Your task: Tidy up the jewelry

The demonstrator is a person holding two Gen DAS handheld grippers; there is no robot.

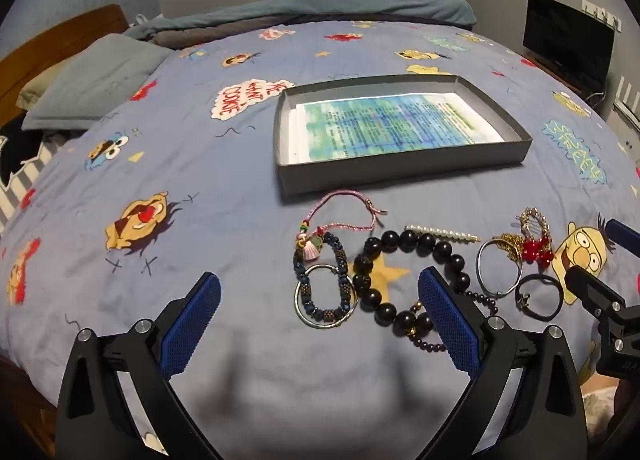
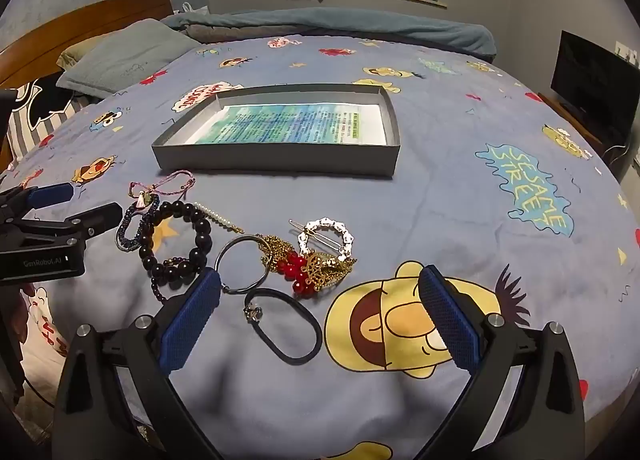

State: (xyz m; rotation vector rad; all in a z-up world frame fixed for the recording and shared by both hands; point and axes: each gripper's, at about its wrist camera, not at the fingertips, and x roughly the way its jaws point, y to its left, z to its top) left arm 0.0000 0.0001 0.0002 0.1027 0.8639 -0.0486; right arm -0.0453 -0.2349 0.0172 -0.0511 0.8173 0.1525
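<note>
I have both claws hanging over the bed (image 1: 160, 179) and neither has taken anything: the left gripper (image 1: 320, 312) stands wide open, its blue pads apart with only bedding and jewelry showing between them, and the right gripper (image 2: 320, 304) is just as wide, gripping nothing. By my reading the task has not really begun. The grey tray (image 1: 400, 171) sits further up the bed, well apart from my claws, and I see only a printed sheet (image 1: 384, 123) lying in it, no jewelry. Everything still to be sorted lies in a loose row on the cover just in front of the tray: a pink cord (image 1: 344, 211), a blue bead bracelet (image 1: 340, 284) lying over a silver ring (image 1: 298, 300), a big black bead strand (image 1: 408, 240), and a pearl clip (image 1: 440, 234) beside it. Under my right claw I see a silver bangle (image 2: 224, 256), a gold chain and red bead cluster (image 2: 296, 264), a white ring clip (image 2: 328, 236) and a black hair tie (image 2: 304, 332), some touching or overlapping. So all pieces remain to be moved, I judge.
</note>
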